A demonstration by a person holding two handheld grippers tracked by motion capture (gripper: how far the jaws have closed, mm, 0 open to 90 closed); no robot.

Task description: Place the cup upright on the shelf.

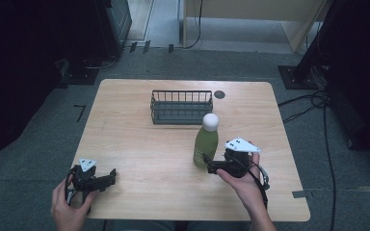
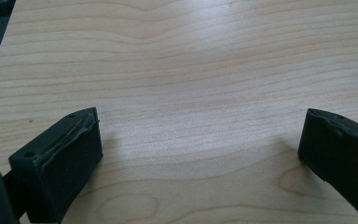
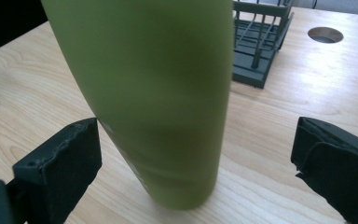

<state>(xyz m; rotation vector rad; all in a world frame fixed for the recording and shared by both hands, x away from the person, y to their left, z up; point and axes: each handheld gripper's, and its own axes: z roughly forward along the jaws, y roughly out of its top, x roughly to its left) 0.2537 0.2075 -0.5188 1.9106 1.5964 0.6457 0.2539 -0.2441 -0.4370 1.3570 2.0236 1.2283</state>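
Right gripper (image 1: 206, 162) level, pointing at green bottle (image 1: 206, 144), jaws wide either side, not pressing. Left gripper (image 1: 112, 176) well left of bottle, low over table (image 1: 139, 144), jaws open, empty.

The left tool (image 1: 107, 177) is matte black, with a small grey three-cornered plate on top and a black cable looping beside the left hand (image 1: 67, 207). Its jaws are blocky, with rough, chipped pad edges and small screw holes on the upper faces. The right tool (image 1: 206, 162) is alike, its plate larger and paler, with cables coiling by the right hand (image 1: 243, 183). Both forearms are bare.
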